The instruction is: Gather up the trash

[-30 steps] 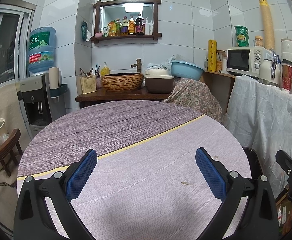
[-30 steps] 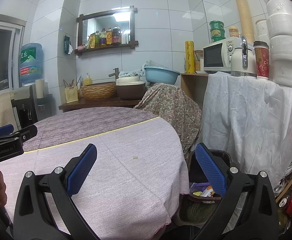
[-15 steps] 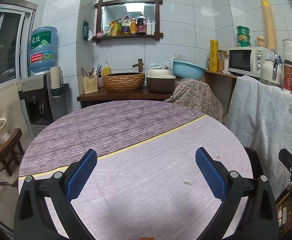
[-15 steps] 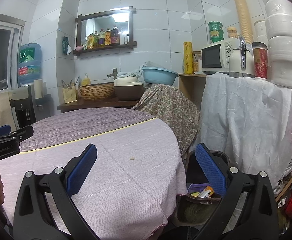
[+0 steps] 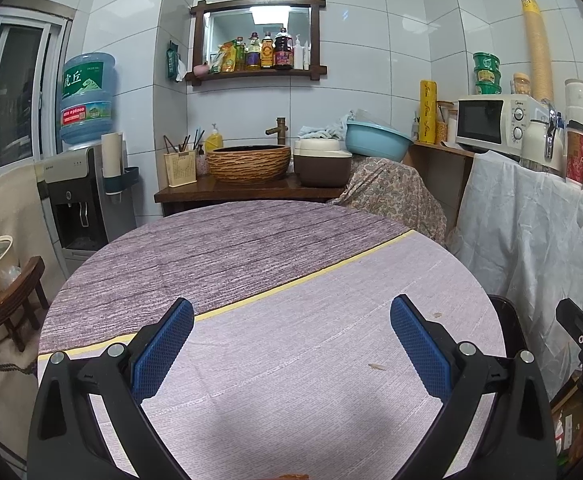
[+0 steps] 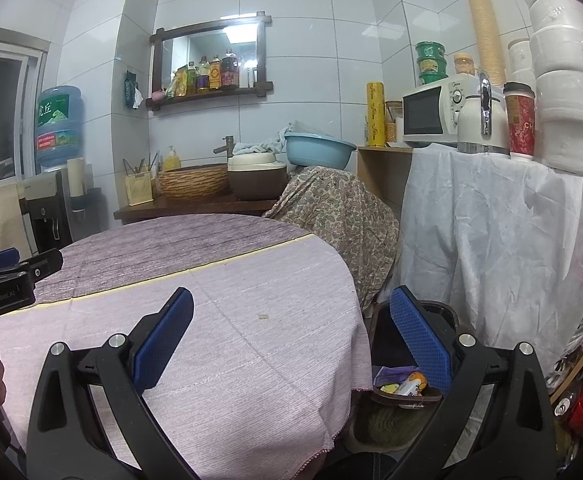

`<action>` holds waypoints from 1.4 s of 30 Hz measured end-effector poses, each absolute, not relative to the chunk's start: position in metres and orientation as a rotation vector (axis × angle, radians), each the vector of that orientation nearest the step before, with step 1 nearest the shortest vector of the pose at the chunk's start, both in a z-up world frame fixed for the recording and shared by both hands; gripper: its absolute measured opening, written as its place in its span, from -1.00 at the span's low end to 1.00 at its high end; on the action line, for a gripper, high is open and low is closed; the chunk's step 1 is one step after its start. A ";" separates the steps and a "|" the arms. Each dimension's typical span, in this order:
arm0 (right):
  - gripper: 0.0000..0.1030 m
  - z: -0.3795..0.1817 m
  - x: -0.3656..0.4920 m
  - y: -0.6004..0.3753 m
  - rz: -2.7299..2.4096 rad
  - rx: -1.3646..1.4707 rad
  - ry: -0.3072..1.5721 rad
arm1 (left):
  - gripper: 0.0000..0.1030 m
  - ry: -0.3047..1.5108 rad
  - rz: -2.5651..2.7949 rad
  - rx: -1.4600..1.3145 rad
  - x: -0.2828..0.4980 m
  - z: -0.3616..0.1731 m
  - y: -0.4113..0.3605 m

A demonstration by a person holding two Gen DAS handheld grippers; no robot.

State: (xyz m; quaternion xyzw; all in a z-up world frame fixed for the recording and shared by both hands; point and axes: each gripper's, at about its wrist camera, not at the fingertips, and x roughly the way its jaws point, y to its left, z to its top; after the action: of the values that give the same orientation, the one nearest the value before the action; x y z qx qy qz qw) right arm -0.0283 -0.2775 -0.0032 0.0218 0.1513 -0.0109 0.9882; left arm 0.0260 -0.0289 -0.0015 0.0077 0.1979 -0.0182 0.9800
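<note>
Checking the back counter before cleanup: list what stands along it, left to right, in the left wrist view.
Water dispenser → chopstick holder → woven basin → brown cooker → blue basin → yellow roll → microwave

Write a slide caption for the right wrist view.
Open right gripper over the table edge, above a bin holding wrappers.

Tabletop (image 5: 275, 344) bare w/ crumb (image 5: 376, 367) only
</note>
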 end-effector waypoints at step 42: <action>0.89 -0.004 -0.024 -0.276 -0.008 0.042 0.314 | 0.89 0.404 -0.039 0.020 0.029 -0.001 -0.032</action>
State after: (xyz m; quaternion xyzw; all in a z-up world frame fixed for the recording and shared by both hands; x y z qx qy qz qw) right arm -0.0243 -0.2755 -0.0036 0.0209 0.1563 -0.0039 0.9875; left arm 0.0290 -0.0319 -0.0015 0.0102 0.2008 -0.0195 0.9794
